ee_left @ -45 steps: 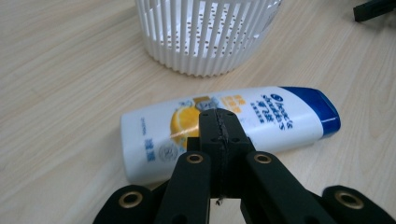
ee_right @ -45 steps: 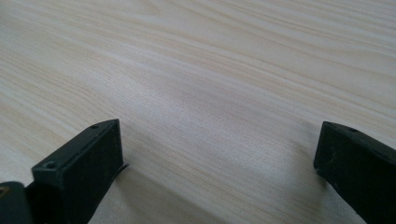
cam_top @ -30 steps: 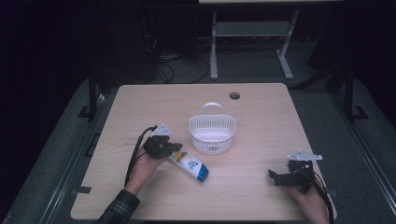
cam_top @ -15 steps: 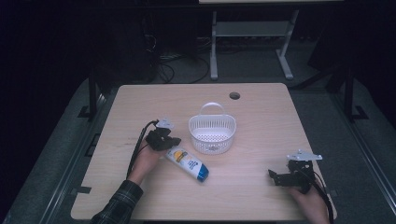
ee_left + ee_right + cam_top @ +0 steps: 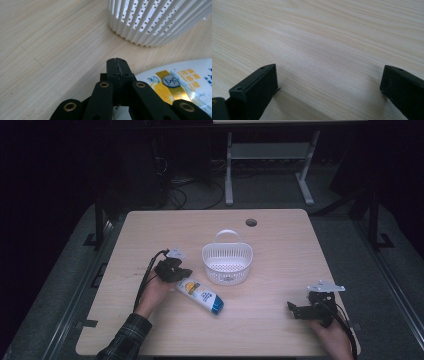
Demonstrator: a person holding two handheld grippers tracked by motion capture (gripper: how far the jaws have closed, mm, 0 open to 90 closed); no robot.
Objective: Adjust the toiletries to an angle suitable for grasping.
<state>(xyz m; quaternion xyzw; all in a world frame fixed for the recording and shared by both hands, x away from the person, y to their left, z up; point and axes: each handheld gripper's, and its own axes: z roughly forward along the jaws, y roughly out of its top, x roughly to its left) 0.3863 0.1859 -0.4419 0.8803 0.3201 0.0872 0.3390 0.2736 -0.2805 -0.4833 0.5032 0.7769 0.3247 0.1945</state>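
Table (image 5: 165, 227): pale wood, broad, carrying everything here; a round cable hole (image 5: 251, 222) sits at its far edge, well beyond both sets of fingers
Basket (image 5: 227, 264): white, slotted plastic with a looped handle, standing upright just ahead and to the right of the left fingers, not touching them
Bottle (image 5: 200, 295): white lotion bottle with a yellow label and a blue cap, lying flat on the table, its white end right beside the left fingers on their right side, the blue cap pointing away toward the near right
Left gripper (image 5: 172, 270): held low over the table, fingers pressed together with nothing between them
Right gripper (image 5: 299, 310): resting low near the table's near right corner, well apart from bottle and basket, fingers spread wide over bare wood
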